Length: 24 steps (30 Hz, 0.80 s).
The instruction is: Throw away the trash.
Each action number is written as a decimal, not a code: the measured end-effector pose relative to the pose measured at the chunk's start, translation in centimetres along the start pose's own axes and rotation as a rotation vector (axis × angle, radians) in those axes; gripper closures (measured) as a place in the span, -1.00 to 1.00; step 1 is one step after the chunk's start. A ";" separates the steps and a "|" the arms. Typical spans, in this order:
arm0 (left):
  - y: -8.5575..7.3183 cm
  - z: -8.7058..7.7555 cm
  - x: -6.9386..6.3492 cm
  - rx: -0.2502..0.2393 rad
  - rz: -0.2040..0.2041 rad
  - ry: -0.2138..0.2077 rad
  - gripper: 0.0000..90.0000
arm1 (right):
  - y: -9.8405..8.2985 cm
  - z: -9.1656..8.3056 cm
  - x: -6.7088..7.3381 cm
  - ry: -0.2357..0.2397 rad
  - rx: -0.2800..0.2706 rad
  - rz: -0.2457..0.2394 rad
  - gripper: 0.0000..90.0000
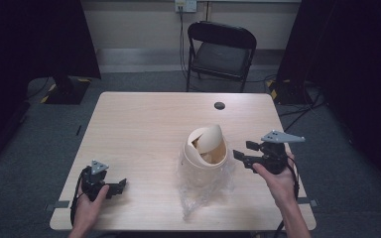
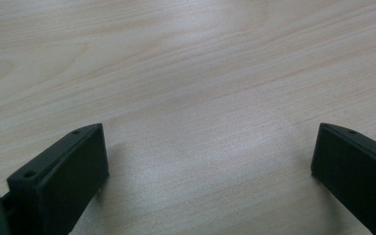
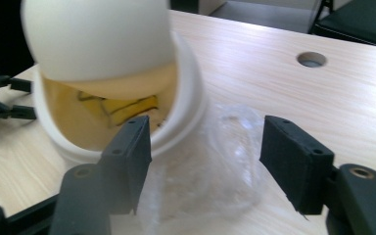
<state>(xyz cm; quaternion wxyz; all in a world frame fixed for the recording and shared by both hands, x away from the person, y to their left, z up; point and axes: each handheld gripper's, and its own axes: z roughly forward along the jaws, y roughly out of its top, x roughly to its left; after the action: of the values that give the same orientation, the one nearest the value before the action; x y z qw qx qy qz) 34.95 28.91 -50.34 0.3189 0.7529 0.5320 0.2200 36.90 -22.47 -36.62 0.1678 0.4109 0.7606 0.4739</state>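
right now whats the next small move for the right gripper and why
Probably ease the right gripper forward and close on the clear plastic bag. Its jaws stand open with the crumpled bag between them, untouched, beside the small cream bin, while the left gripper rests open on the table.

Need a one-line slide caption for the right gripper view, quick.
Right gripper, jaws open, faces the clear plastic bag under a cream swing-lid bin on the wooden table.
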 end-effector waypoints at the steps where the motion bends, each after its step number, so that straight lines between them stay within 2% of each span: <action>1: 0.0 0.0 0.0 0.000 0.000 0.000 -1.00 | -0.2 -0.2 -0.3 -0.008 -0.001 0.010 -0.26; 9: 0.0 0.0 0.0 0.000 -0.002 -0.001 -1.00 | -2.3 -0.7 -2.5 -0.082 0.022 0.053 -0.54; 13: 0.0 0.0 0.0 0.000 -0.003 -0.001 -1.00 | -3.5 -1.0 -4.1 -0.118 0.033 0.085 -0.66; 17: 0.0 0.0 0.0 0.000 -0.003 -0.001 -1.00 | -4.9 -1.0 -5.2 -0.150 0.056 0.101 -0.68; 24: 0.0 0.0 0.0 -0.001 -0.004 -0.001 -1.00 | -7.5 -0.4 -6.7 -0.209 0.106 0.170 -0.68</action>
<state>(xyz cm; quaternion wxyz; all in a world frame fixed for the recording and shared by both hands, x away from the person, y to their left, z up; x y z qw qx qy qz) 34.95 28.89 -50.35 0.3199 0.7520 0.5330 0.2192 37.18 -29.57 -43.80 0.1835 0.5292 0.7255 0.3999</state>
